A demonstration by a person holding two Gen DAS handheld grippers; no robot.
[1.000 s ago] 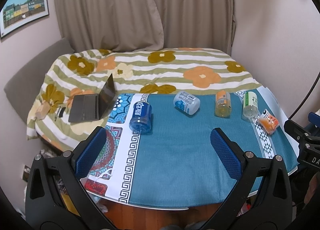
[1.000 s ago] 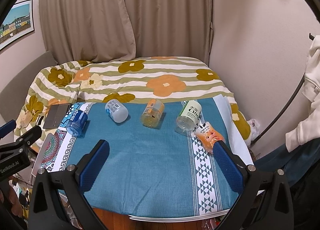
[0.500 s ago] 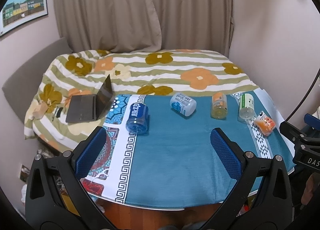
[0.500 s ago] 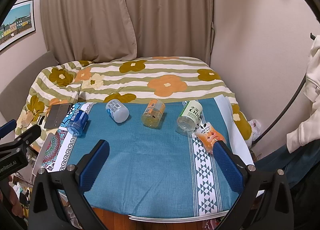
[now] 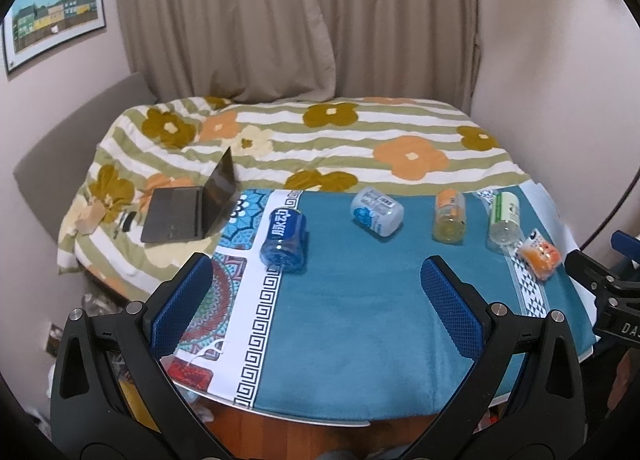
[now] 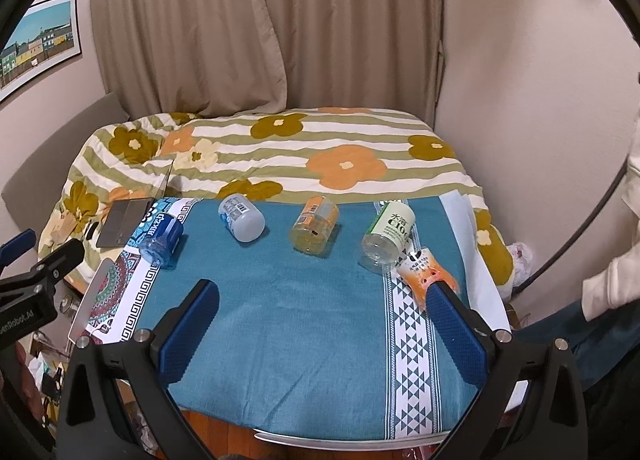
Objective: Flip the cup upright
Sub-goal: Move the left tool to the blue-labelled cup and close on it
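Overhead, both grippers hover above the near edge of a table covered in a teal cloth (image 5: 360,320). The left gripper (image 5: 318,300) and right gripper (image 6: 322,324) each have their blue jaws spread wide, holding nothing. Five cups lie on their sides in a far row: blue cup (image 5: 285,234), pale cup (image 5: 377,211), orange-labelled cup (image 5: 450,216), green-labelled cup (image 5: 504,216), and a small orange one (image 5: 540,254), possibly a pouch. A laptop (image 5: 188,208) sits far left on the bed.

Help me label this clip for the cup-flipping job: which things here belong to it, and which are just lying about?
Belongs to the job:
- blue cup, on its side
- pale blue cup, on its side
- orange cup, on its side
- green-label cup, on its side
- small orange cup, on its side
- left claw, open
- right claw, open

Lying about:
- laptop
- floral bedspread
- framed picture
- curtains
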